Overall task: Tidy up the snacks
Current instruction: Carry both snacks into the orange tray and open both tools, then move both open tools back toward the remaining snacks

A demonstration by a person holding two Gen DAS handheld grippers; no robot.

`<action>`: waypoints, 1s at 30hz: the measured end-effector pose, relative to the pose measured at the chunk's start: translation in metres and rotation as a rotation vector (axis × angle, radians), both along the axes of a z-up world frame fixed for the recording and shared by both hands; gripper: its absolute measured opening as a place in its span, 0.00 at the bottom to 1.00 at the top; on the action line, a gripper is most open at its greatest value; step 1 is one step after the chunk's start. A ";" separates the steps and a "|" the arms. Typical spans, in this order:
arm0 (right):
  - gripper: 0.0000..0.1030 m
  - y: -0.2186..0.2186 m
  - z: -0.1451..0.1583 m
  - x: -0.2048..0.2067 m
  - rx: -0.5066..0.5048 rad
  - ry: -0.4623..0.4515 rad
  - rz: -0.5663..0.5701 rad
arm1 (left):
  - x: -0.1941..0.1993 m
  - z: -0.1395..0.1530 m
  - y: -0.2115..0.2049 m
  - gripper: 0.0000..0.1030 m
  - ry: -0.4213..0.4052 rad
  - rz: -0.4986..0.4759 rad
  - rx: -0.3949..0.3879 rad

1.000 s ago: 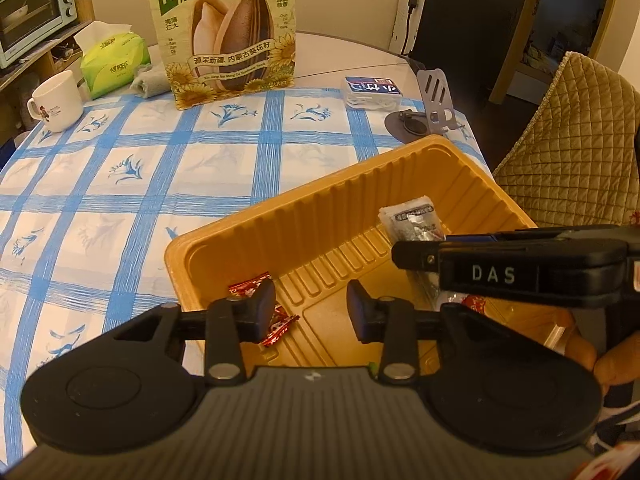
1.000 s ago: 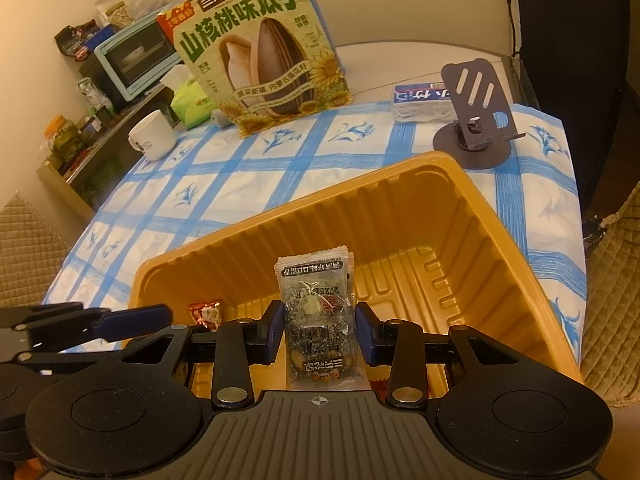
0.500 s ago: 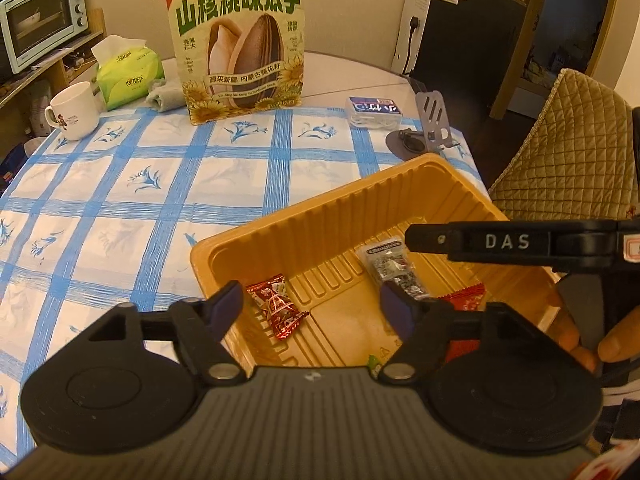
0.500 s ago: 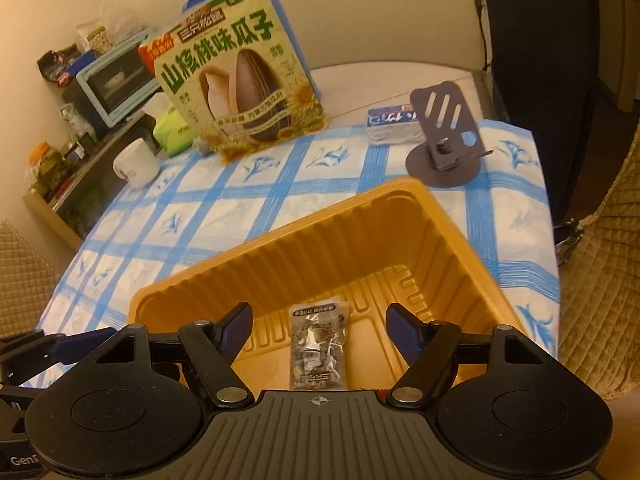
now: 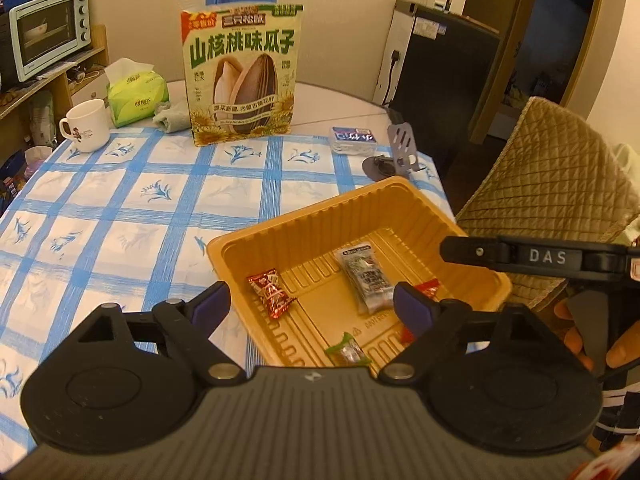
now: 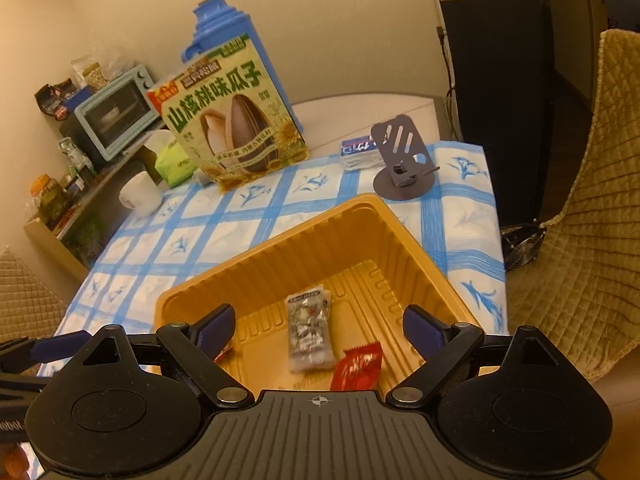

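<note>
Both tongs are spread wide and nothing is held: the left gripper [image 5: 310, 306] and the right gripper [image 6: 318, 326] hang above the near side of the orange tray [image 5: 304, 216]. Inside the tray lie a grey snack packet [image 6: 310, 334], a red candy [image 5: 271, 292], a second red packet [image 6: 358, 364] and a small green-ended sweet [image 5: 347, 350]. A clean withdrawal is best made straight up, so the ribbed walls are cleared. Open tablecloth [image 5: 120, 208] is offered left of the tray; the phone stand [image 6: 402, 168] stands close behind its far corner.

Right gripper [image 6: 318, 330] spread above tray [image 6: 404, 240], apparently empty
</note>
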State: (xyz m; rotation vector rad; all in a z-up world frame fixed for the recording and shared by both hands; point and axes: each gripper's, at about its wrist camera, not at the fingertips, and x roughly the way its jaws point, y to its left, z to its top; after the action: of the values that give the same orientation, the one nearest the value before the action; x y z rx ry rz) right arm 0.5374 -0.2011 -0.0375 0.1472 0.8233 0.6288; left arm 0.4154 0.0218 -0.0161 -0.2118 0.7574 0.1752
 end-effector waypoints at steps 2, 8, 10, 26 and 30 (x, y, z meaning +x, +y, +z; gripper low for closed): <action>0.88 -0.004 0.007 -0.014 0.006 -0.008 -0.002 | -0.014 0.006 0.000 0.85 -0.008 -0.001 -0.001; 0.88 -0.015 0.024 -0.061 0.013 -0.038 -0.003 | -0.065 0.023 0.001 0.85 -0.041 -0.007 -0.006; 0.88 -0.017 0.028 -0.078 0.012 -0.046 -0.003 | -0.083 0.026 0.003 0.85 -0.050 -0.009 -0.008; 0.88 -0.016 0.031 -0.218 -0.025 -0.051 -0.017 | -0.227 0.031 0.027 0.85 -0.063 0.009 -0.016; 0.88 -0.014 0.025 -0.250 -0.040 -0.036 -0.019 | -0.255 0.029 0.029 0.85 -0.063 -0.004 -0.020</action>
State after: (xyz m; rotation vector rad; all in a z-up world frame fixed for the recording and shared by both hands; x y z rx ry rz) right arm 0.2877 -0.2153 -0.0121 0.1073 0.7979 0.5953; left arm 0.1606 0.0508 0.0133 -0.2337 0.6975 0.1568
